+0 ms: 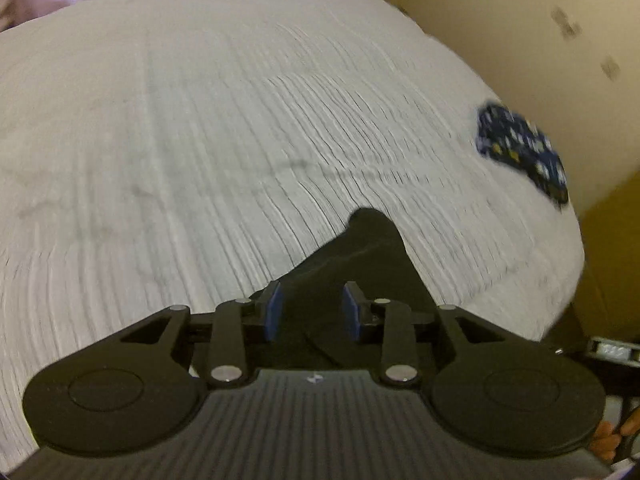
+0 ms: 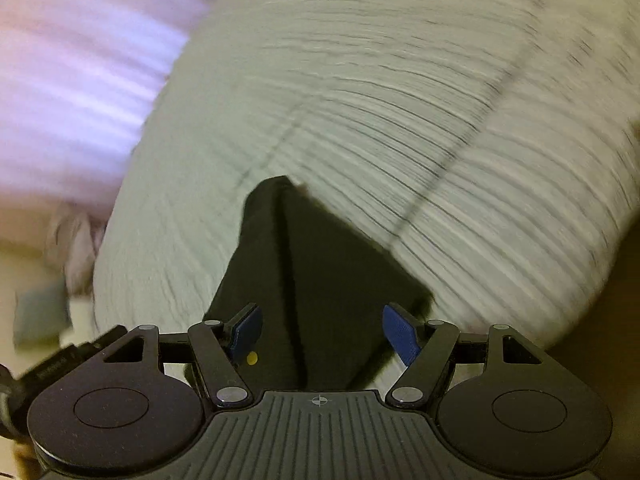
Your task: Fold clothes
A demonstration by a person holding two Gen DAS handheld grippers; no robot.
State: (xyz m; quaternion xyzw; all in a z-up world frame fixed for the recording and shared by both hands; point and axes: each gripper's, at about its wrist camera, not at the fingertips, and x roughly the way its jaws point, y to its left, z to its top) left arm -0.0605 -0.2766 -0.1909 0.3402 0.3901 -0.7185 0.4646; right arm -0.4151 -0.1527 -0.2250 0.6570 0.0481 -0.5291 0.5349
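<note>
Covering the bed, a ribbed pale bedspread (image 1: 240, 120) meets pink curtains (image 2: 72, 80).

One black garment (image 1: 360, 264); one blue patterned cloth (image 1: 520, 148); one ribbed white bedcover (image 1: 200, 120)

Bedspread (image 1: 200, 120) was pale ribbed cloth, matt, rough-textured. Black garment (image 1: 360, 256) was smooth matt cloth. Left gripper (image 1: 313, 310) was matt black plastic, shiny metal pins, blue rubbery pads (image 1: 273, 312). Patterned cloth (image 1: 520, 148) blurred.
</note>
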